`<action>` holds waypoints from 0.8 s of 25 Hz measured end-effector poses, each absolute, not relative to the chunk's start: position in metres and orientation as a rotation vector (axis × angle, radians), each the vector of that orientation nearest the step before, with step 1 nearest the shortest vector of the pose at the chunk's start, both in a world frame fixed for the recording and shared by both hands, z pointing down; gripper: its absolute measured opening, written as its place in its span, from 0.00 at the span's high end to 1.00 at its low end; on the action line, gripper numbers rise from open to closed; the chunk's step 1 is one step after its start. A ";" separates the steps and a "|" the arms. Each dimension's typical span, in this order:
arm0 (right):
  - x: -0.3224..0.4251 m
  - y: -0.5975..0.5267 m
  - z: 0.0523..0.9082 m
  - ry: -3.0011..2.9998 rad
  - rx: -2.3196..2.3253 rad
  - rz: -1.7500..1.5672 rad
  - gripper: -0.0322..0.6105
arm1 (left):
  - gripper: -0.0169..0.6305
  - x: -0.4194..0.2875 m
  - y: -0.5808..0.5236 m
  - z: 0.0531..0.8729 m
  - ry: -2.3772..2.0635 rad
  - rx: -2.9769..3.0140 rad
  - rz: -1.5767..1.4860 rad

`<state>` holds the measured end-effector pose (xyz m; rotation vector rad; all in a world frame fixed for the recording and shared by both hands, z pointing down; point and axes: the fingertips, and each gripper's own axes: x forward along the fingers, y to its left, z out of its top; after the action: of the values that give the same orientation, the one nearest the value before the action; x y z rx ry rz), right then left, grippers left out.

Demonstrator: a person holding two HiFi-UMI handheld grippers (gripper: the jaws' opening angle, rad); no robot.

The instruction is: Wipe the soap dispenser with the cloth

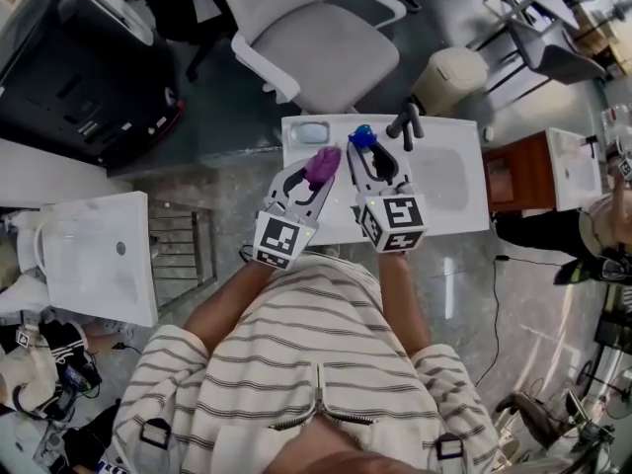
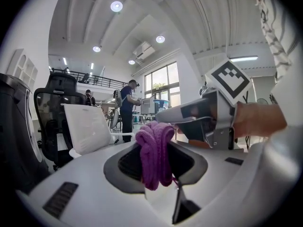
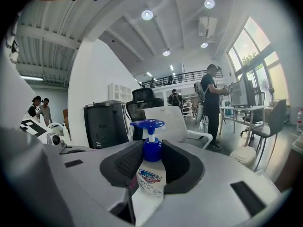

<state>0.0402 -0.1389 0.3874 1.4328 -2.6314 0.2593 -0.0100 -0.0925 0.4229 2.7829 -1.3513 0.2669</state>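
Observation:
My right gripper (image 1: 364,146) is shut on the soap dispenser (image 3: 150,174), a white bottle with a blue pump head (image 1: 361,136), and holds it upright in the air above the white basin counter (image 1: 449,181). In the right gripper view the bottle fills the gap between the dark pads (image 3: 125,163). My left gripper (image 1: 318,171) is shut on a bunched purple cloth (image 2: 155,152), which hangs between its jaws. The cloth (image 1: 323,163) sits just left of the dispenser, a little apart from it. In the left gripper view the right gripper (image 2: 208,117) shows close by on the right.
A dark faucet (image 1: 406,122) stands at the counter's far edge, with a soap dish (image 1: 312,133) at its far left corner. Beyond are a white office chair (image 1: 306,42) and a bin (image 1: 449,79). A second white sink (image 1: 94,255) lies at left, a wooden cabinet (image 1: 518,174) at right.

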 end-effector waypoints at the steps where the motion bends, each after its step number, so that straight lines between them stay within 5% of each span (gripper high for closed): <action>1: 0.041 -0.138 0.386 -2.631 1.436 0.257 0.75 | 0.78 -0.010 -0.092 0.422 -1.350 2.787 0.263; 20: 0.050 -0.129 0.379 -2.617 1.487 0.255 0.74 | 0.78 0.026 -0.079 0.422 -1.210 2.901 0.265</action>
<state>0.0496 -0.1294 0.3791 1.4870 -2.6171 0.2550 0.0256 -0.0789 0.4221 2.9012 -1.2101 0.2646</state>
